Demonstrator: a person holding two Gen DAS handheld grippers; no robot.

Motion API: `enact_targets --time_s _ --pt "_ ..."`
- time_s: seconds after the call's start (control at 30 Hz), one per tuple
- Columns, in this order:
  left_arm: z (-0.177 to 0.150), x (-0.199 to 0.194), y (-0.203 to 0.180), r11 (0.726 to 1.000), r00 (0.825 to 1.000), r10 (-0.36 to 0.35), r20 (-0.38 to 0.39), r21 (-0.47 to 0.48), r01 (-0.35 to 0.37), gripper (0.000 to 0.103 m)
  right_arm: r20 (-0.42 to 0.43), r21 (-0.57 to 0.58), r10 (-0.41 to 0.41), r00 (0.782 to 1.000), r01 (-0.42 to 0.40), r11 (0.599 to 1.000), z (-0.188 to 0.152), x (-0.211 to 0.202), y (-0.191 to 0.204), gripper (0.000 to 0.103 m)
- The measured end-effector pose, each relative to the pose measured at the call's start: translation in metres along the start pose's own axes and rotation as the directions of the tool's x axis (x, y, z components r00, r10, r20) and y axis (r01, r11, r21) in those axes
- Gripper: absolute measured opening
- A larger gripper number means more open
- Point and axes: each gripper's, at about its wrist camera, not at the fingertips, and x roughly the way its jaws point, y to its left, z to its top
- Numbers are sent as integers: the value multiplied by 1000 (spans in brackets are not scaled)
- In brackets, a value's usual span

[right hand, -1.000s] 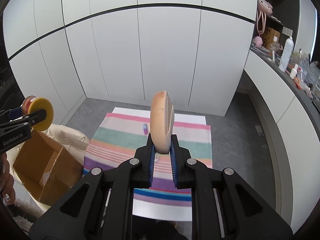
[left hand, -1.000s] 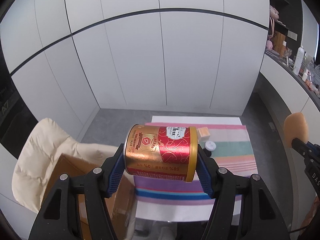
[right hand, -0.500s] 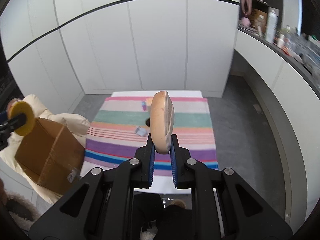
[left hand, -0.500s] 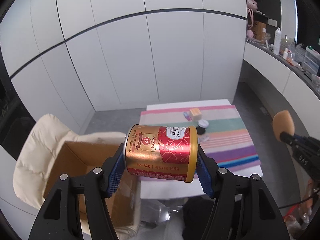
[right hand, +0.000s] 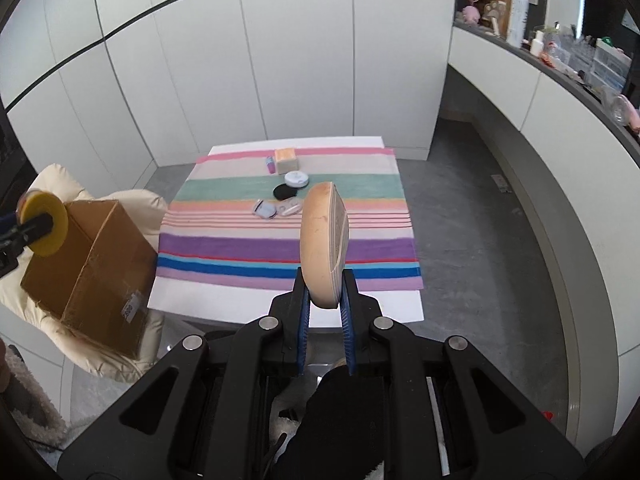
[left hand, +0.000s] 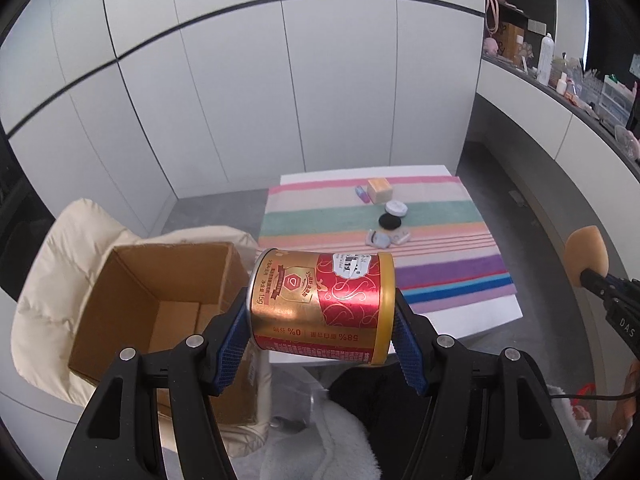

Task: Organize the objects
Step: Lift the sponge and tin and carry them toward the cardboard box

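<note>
My left gripper (left hand: 320,320) is shut on a red and gold tin can (left hand: 320,304), held sideways in the air to the right of an open cardboard box (left hand: 156,300). In the right wrist view the same can shows as a yellow lid (right hand: 42,225) at the far left, above the box (right hand: 92,268). My right gripper (right hand: 324,308) is shut on a flat tan oval case (right hand: 324,240), held on edge above the near side of the striped table. That case appears as a tan tip (left hand: 586,254) at the right of the left wrist view.
A low table with a striped cloth (right hand: 288,248) carries a small tan box (right hand: 286,159), a white round compact (right hand: 297,178), a black disc (right hand: 283,191) and small pale cases (right hand: 276,209). The cardboard box sits on a cream padded chair (left hand: 52,272). A cluttered counter (right hand: 560,64) curves along the right.
Both grippers have sunk and pulled back from the wall, so the table and the box now show more fully. The open box has come in under the can's left side. Both grips are unchanged.
</note>
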Motion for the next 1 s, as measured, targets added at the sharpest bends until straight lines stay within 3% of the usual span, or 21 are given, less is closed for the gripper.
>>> enact_targets --time_s 0.3,0.57,0.73,1.0 --pt "-5 12 31 998 999 42 -28 -50 -43 66 -5 -21 -32 999 32 999 13 3 12 15" --pt "-29 5 92 978 990 121 -69 -163 -131 66 -6 -128 41 999 -41 991 20 12 70 15" --pt "-55 -6 138 951 978 187 -96 -231 -204 66 -33 -206 113 993 -117 971 17 18 121 15" --pt "-109 -32 212 875 942 293 -163 -351 -333 66 -81 -368 232 969 -245 897 1 19 215 15"
